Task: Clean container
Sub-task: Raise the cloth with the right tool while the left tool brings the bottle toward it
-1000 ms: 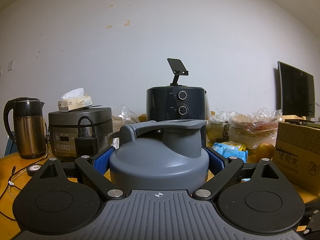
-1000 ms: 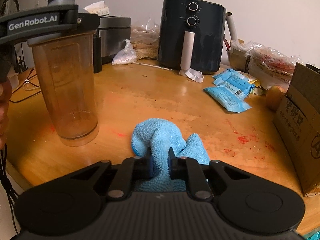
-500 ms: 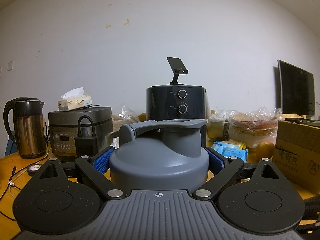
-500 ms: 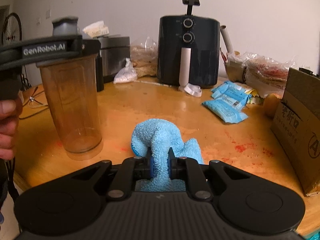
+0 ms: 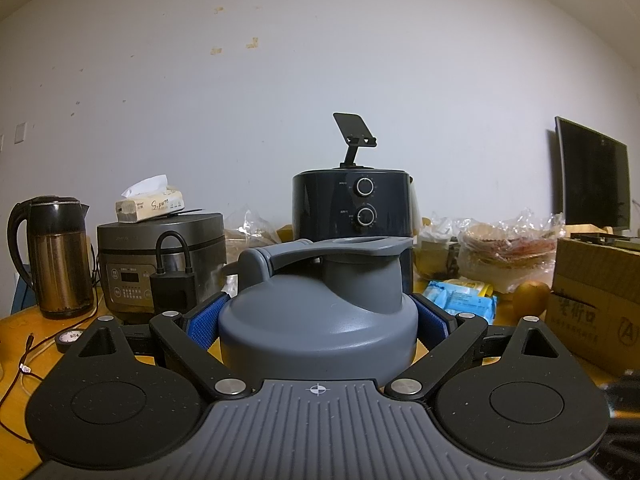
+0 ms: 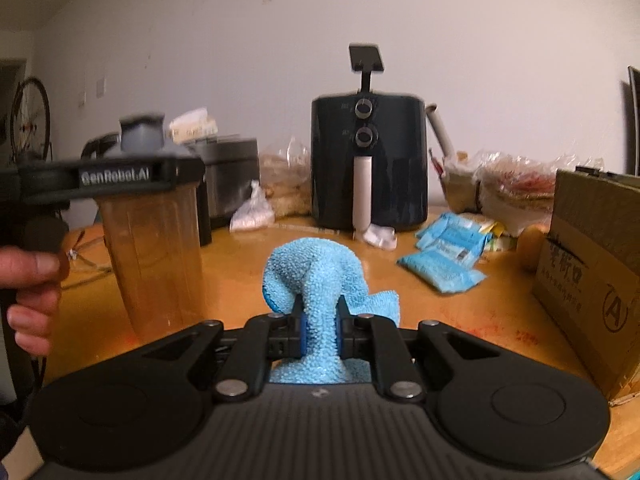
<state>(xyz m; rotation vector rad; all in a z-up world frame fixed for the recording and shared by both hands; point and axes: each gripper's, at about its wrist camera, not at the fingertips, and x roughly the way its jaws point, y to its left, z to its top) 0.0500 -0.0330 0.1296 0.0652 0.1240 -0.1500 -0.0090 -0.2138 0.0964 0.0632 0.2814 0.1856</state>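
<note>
Prep is done, wiping isn't. You have the shaker bottle [image 6: 154,256] pinned upright on the wooden table [image 6: 460,320] with the left gripper [image 5: 318,320]: its blue pads [image 5: 202,326] press on both sides of the grey lid [image 5: 318,320], so that gripper is clamped on the bottle at the lid. The lid is on and the flip cap looks closed, so the inside can't be reached yet.

Your right gripper [image 6: 319,328] is pinched tight on the blue cloth [image 6: 316,276]. The cloth bunches up above the jaws and a corner trails off to the right; from the right wrist view it looks lifted clear of the table, though I can't tell whether the lower fold touches.

The cloth isn't touching the bottle. In the right wrist view the bottle stands to the left of the cloth and a bit further back, near but apart, with your hand [image 6: 30,292] on the left gripper's handle at the frame edge. The translucent wall looks cloudy amber, likely residue or tint, can't tell which.

Left, by my read: bring the cloth across to the bottle wall and rub it, probably the outside first since the lid is on. Red smears on the table near the cardboard box [image 6: 588,264] aren't your target.
</note>
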